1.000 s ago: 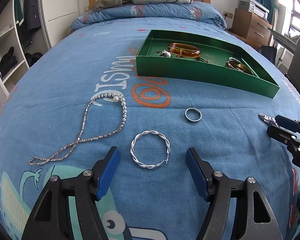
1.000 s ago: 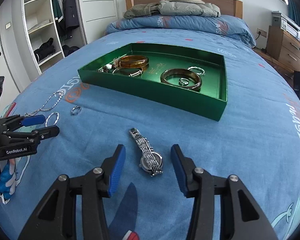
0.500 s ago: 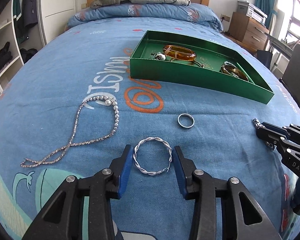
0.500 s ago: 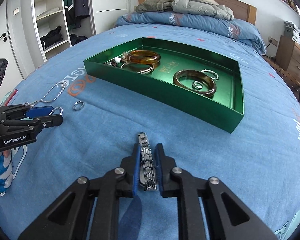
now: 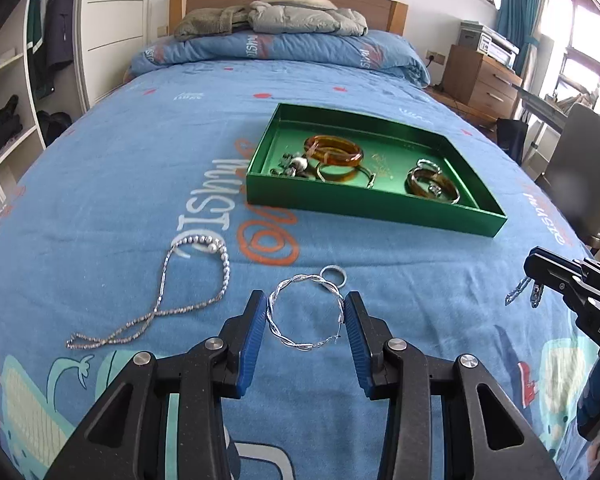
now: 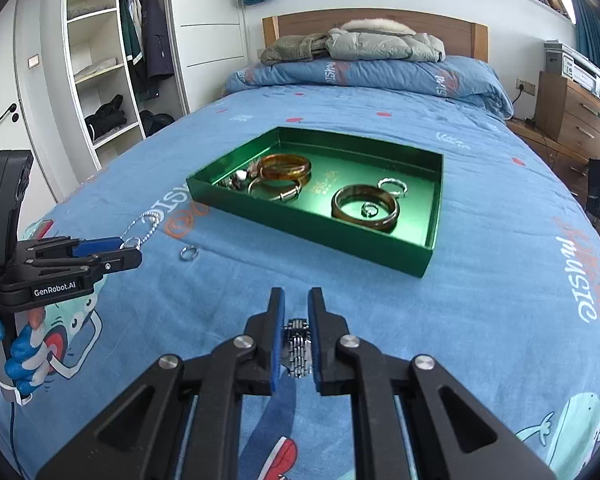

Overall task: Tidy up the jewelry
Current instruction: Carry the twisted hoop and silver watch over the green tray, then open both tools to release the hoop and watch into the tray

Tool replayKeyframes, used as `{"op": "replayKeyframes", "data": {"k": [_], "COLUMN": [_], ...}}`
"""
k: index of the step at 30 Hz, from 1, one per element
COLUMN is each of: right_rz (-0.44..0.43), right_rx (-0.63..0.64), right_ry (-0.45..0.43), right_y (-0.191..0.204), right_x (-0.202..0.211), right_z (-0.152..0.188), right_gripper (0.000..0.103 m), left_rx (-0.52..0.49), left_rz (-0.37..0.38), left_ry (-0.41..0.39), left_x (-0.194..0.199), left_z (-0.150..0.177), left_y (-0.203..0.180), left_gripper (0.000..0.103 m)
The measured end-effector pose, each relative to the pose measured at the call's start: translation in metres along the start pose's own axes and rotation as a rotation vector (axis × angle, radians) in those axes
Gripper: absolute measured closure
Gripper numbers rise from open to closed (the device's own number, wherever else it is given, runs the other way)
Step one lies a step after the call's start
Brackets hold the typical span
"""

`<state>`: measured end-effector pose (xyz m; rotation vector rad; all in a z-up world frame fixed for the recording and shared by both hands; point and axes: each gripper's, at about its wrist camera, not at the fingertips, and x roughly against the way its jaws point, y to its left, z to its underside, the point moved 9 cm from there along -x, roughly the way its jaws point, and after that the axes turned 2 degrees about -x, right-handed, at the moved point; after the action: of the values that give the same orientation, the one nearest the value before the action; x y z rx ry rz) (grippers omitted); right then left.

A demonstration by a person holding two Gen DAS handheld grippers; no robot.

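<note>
My left gripper (image 5: 305, 320) is shut on a twisted silver bangle (image 5: 296, 346), held flat between its blue pads a little above the blue bedspread. My right gripper (image 6: 297, 300) is shut on a silver metal watch (image 6: 298, 348); in the left wrist view the watch band (image 5: 514, 294) dangles from that gripper (image 5: 536, 268). A small silver ring (image 5: 334, 276) and a beaded silver necklace (image 5: 160, 304) lie on the bedspread. Farther up the bed sits the green tray (image 5: 372, 208), holding amber bangles, rings and other small pieces.
Folded jackets (image 5: 284, 16) lie on the pillow by the wooden headboard. An open wardrobe (image 6: 100, 92) stands left of the bed. A wooden dresser (image 5: 480, 80) and a grey chair (image 5: 580, 168) stand to the right. A gloved hand (image 6: 20, 356) holds the left gripper.
Both grippers closed from open: the left on the twisted bangle, the right on the watch. Both have since risen off the bedspread with their pieces.
</note>
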<state>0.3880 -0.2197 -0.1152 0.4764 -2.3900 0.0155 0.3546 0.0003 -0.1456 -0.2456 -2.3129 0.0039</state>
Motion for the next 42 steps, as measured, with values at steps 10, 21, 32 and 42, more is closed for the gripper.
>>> {"op": "replayKeyframes", "data": {"k": [10,21,32,42], "right_rz": [0.037,0.067,0.079,0.062], "right_rx": [-0.020,-0.078,-0.103,-0.125], "right_ry": [-0.083,-0.001,0.098,0.120], "right_y": [-0.032,-0.078,-0.096,-0.098], "right_x": [-0.005,-0.079,-0.120,-0.120], "right_z": [-0.079,-0.090,-0.054,-0.055], "right_gripper": [0.092,0.092,0.092,0.090], "left_rx": [-0.068,-0.101,-0.114,-0.111], "left_rz": [0.070,0.084,0.056,0.049], "left_ry": [-0.080,0.016,0.105,0.138], "left_x": [-0.013,-0.100,-0.143,-0.147], "left_z": [-0.089,-0.116,-0.093,-0.091], "left_y": [-0.047,-0.089,-0.094,-0.095], "left_gripper": [0.063,0.063,0.063,0.063]}}
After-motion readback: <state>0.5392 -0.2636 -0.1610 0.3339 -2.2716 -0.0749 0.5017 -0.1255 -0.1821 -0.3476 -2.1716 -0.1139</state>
